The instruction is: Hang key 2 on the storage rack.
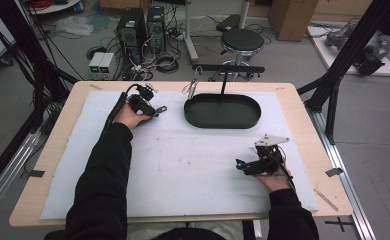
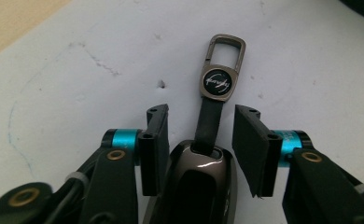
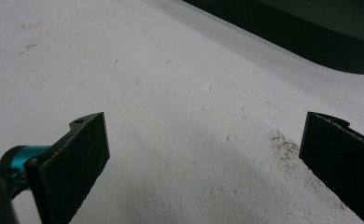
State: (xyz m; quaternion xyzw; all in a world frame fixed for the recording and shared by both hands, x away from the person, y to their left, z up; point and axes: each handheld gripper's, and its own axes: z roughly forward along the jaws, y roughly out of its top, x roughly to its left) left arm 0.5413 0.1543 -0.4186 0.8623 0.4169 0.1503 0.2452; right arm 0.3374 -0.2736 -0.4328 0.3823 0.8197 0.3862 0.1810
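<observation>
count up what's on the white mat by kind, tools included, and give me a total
Tongs: 2, left and right
Black oval tray: 1
Key fob on a strap with a metal clip, between the left tongs' jaws: 1
Total: 4

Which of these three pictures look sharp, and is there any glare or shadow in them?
Left gripper view: the metal clip is sharp, and the glossy key fob between the left tongs shows a white glare streak. Right gripper view: the near pads look soft, with a dim shadow on the white mat. High view: evenly lit, slightly grainy.
</observation>
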